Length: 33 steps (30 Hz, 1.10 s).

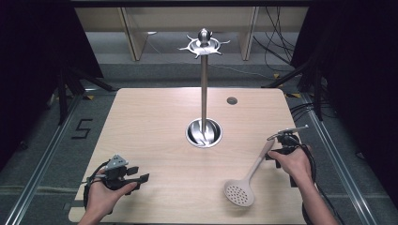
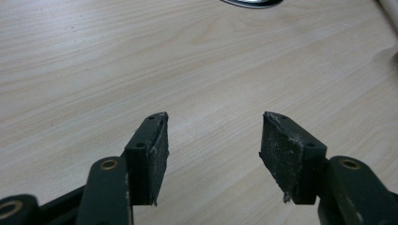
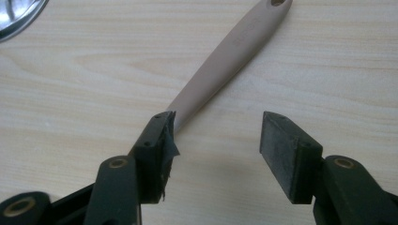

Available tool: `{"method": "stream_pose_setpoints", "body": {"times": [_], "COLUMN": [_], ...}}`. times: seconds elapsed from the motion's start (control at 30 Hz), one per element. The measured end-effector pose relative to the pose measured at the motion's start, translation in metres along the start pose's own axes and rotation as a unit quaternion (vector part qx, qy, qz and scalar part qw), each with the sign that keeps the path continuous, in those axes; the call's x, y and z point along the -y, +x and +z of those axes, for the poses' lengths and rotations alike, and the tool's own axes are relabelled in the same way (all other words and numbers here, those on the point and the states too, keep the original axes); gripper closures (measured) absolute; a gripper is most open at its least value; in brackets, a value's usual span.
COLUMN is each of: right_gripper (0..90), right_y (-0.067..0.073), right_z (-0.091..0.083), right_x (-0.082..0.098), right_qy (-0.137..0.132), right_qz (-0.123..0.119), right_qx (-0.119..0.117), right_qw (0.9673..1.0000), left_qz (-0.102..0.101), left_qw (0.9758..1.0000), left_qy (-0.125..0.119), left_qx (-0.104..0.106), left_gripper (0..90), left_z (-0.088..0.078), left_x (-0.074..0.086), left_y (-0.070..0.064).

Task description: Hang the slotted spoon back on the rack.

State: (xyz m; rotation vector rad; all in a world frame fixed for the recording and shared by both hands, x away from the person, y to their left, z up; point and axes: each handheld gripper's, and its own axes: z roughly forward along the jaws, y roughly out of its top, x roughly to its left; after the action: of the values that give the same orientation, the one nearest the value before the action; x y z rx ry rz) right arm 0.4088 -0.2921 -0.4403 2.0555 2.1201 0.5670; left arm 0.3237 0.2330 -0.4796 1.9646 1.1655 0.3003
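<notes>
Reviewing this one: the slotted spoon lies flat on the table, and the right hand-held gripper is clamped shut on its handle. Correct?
Not quite. The right gripper view shows the right hand-held gripper open, pads not pressing the handle. The slotted spoon does lie flat on the table.

A black 5 (image 1: 82, 128) is marked on the grey floor (image 1: 56, 140), at about 9 o'clock from the table (image 1: 155, 112). Embossed lettering runs along the beige skimmer handle (image 3: 234, 44), too faint to read.
</notes>
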Motion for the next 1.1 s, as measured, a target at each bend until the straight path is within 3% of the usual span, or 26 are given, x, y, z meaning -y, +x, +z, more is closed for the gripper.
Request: {"method": "stream_pose_setpoints", "body": {"times": [0.03, 0.07, 0.1, 0.2, 0.23, 0.27, 0.3, 0.33, 0.37, 0.4, 0.43, 0.63, 0.67, 0.7, 0.73, 0.77, 0.8, 0.83, 0.87, 0.9, 0.93, 0.97, 1.0, 1.03, 1.07, 1.1], "right_gripper": [45.6, 45.7, 45.7, 46.0, 46.0, 46.3, 47.3, 47.5, 47.5, 47.5, 47.5, 46.6, 46.4, 46.3, 46.1, 46.0, 45.9, 45.7, 45.6, 45.5, 45.1, 45.1, 45.1, 45.1, 45.1, 45.1], "right_y": [0.005, 0.006, 0.001, 0.0, -0.003, 0.001, 0.003, 0.002, 0.006, 0.003, 0.004, 0.001, 0.005, 0.004, 0.0, 0.002, -0.004, -0.004, 0.004, 0.006, -0.002, -0.004, 0.003, 0.006, 0.0, 0.006], "right_z": [0.0, 0.0, 0.001, 0.002, 0.002, 0.003, 0.005, 0.005, 0.006, 0.009, 0.009, 0.019, 0.021, 0.025, 0.026, 0.029, 0.032, 0.034, 0.034, 0.037, 0.039, 0.04, 0.04, 0.043, 0.042, 0.043], "right_x": [-0.002, -0.004, -0.007, -0.014, -0.017, -0.018, -0.021, -0.024, -0.026, -0.028, -0.03, -0.049, -0.051, -0.052, -0.05, -0.052, -0.051, -0.052, -0.053, -0.054, -0.052, -0.051, -0.051, -0.051, -0.05, -0.051], "right_qy": [0.008, 0.008, 0.004, 0.002, 0.018, 0.016, 0.012, 0.025, 0.019, 0.007, 0.017, 0.021, 0.025, 0.023, 0.036, 0.03, 0.035, 0.035, 0.05, 0.048, 0.046, 0.048, 0.059, 0.044, 0.053, 0.062], "right_qz": [0.039, 0.047, 0.025, 0.048, 0.038, 0.072, 0.089, 0.084, 0.108, 0.088, 0.106, 0.105, 0.131, 0.121, 0.093, 0.107, 0.064, 0.064, 0.118, 0.129, 0.077, 0.053, 0.095, 0.111, 0.069, 0.1], "right_qx": [-0.001, -0.002, -0.001, -0.004, -0.007, -0.002, 0.003, 0.002, -0.001, 0.0, 0.0, 0.015, 0.007, 0.013, 0.023, 0.021, 0.026, 0.027, 0.021, 0.019, 0.027, 0.035, 0.031, 0.027, 0.037, 0.035], "right_qw": [0.9992, 0.9988, 0.9997, 0.9989, 0.9991, 0.9973, 0.996, 0.9962, 0.9939, 0.9961, 0.9942, 0.9941, 0.991, 0.9922, 0.9947, 0.9936, 0.997, 0.997, 0.9916, 0.9903, 0.9956, 0.9968, 0.9933, 0.9924, 0.9956, 0.9924], "left_qz": [-0.003, 0.004, 0.004, 0.007, 0.004, 0.005, 0.004, 0.012, 0.005, 0.003, 0.008, 0.011, 0.011, 0.014, 0.014, 0.014, 0.014, 0.004, 0.005, 0.012, 0.009, 0.009, 0.009, 0.011, 0.006, 0.005], "left_qw": [1.0, 1.0, 1.0, 0.9999, 0.9999, 0.9999, 0.9999, 0.9998, 0.9999, 0.9999, 0.9999, 0.9999, 0.9999, 0.9998, 0.9998, 0.9998, 0.9998, 0.9999, 0.9999, 0.9999, 0.9999, 0.9999, 0.9999, 0.9999, 0.9999, 0.9999], "left_qy": [-0.005, 0.0, 0.004, -0.002, -0.008, -0.009, -0.008, -0.001, -0.007, -0.011, -0.005, -0.003, -0.002, 0.002, 0.002, 0.005, 0.005, -0.004, -0.005, 0.002, 0.0, -0.001, -0.001, 0.0, -0.004, -0.003], "left_qx": [0.004, 0.005, 0.007, 0.008, 0.01, 0.011, 0.013, 0.013, 0.013, 0.011, 0.013, 0.011, 0.013, 0.011, 0.011, 0.013, 0.013, 0.014, 0.012, 0.011, 0.01, 0.01, 0.011, 0.011, 0.011, 0.014], "left_gripper": [41.4, 41.4, 41.4, 41.4, 41.4, 41.5, 41.4, 41.4, 41.5, 41.5, 41.5, 41.4, 41.4, 41.4, 41.4, 41.4, 41.4, 41.4, 41.4, 41.4, 41.4, 41.4, 41.4, 41.4, 41.4, 41.3], "left_z": [0.001, 0.0, 0.0, 0.0, -0.001, -0.002, -0.003, -0.004, -0.004, -0.003, -0.004, -0.001, -0.001, -0.001, -0.001, -0.001, -0.001, -0.001, -0.001, -0.002, -0.002, -0.002, -0.002, -0.003, -0.002, -0.002], "left_x": [-0.001, -0.001, 0.0, 0.001, 0.001, 0.001, 0.001, 0.001, 0.002, 0.002, 0.002, 0.001, 0.001, 0.0, 0.0, 0.001, 0.001, 0.001, 0.002, 0.001, 0.002, 0.002, 0.002, 0.002, 0.002, 0.001], "left_y": [-0.001, 0.0, -0.001, -0.002, -0.003, -0.003, -0.003, -0.001, -0.002, -0.003, -0.001, -0.002, -0.002, -0.002, -0.002, -0.001, -0.001, -0.003, -0.003, -0.001, -0.002, -0.002, -0.002, -0.001, -0.002, -0.003]}}
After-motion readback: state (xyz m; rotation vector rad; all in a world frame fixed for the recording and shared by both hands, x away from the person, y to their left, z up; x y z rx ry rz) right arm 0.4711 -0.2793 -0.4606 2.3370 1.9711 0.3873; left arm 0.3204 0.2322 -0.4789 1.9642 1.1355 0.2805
